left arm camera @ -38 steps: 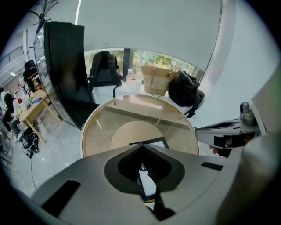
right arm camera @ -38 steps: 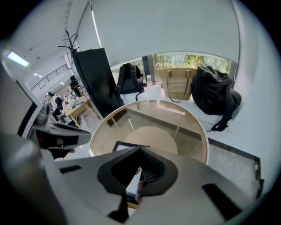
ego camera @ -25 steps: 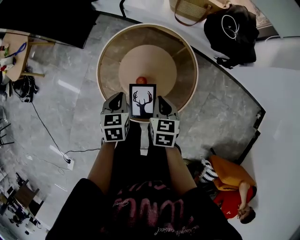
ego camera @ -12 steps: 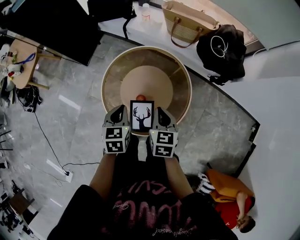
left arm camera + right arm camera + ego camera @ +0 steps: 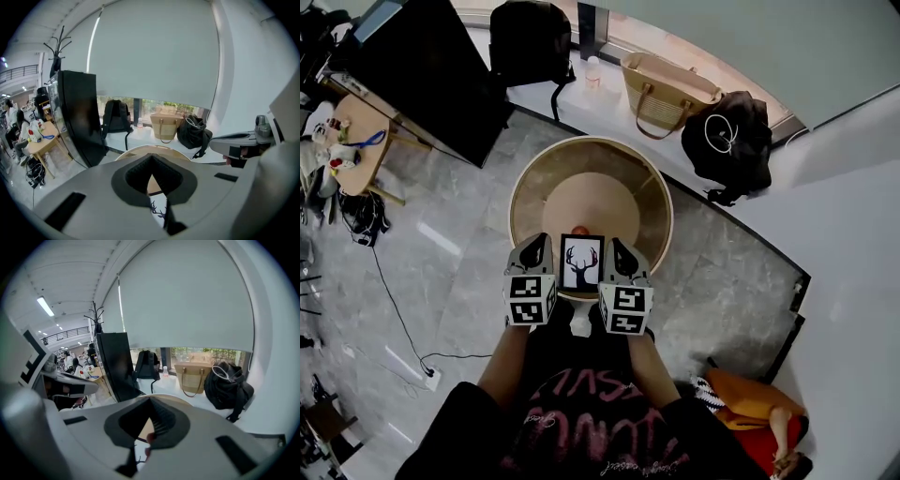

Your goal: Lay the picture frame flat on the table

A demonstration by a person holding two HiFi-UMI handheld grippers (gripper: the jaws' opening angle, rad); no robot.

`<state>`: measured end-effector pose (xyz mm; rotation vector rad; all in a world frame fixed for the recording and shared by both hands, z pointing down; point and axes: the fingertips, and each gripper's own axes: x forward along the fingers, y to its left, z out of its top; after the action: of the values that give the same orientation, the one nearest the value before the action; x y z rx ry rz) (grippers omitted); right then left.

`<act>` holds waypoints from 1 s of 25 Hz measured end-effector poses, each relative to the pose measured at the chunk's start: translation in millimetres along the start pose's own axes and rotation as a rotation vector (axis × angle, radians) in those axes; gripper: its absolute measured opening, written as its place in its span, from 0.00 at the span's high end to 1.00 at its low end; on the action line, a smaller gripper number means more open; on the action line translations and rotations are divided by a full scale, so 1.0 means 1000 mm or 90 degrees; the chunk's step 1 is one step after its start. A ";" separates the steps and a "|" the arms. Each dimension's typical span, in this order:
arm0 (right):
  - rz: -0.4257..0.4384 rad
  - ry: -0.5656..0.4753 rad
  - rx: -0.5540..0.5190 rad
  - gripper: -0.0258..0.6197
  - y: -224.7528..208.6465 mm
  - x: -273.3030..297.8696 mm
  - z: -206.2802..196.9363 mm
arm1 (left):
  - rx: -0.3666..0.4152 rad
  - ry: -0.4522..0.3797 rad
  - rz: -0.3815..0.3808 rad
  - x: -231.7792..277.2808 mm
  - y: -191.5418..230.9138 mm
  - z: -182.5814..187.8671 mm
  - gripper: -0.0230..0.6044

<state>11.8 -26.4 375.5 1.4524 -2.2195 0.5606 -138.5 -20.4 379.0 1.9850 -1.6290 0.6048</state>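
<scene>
One picture frame point(image 5: 582, 262) nearer apple point(image 5: 581, 230); two tongs point(image 5: 538, 247) point(image 5: 615, 249)

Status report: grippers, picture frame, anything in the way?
Left gripper, right gripper both shut on picture frame. Frame faces up over near edge of table. Small red object beyond it.

Legend: a straw handbag point(image 5: 666, 92) and a black bag point(image 5: 733, 141) are shown side by side on a white ledge point(image 5: 609, 114). A black backpack point(image 5: 530, 42) is placed further left, with a small bottle point(image 5: 592, 70) between.
</scene>
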 end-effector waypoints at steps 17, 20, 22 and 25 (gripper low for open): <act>0.011 -0.112 -0.034 0.93 -0.001 -0.042 0.093 | 0.055 -0.134 0.002 -0.050 -0.007 0.098 0.95; 0.016 -0.133 -0.044 0.93 0.001 -0.047 0.112 | 0.058 -0.161 0.007 -0.059 -0.005 0.116 0.95; 0.021 -0.147 -0.052 0.93 0.004 -0.051 0.123 | 0.064 -0.179 0.010 -0.066 -0.004 0.129 0.95; 0.024 -0.171 -0.060 0.93 0.007 -0.059 0.139 | 0.070 -0.205 0.010 -0.077 -0.005 0.147 0.95</act>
<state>8.8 -55.3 227.0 1.5157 -2.4454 0.2813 -143.9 -52.8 216.4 2.2437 -1.8323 0.4014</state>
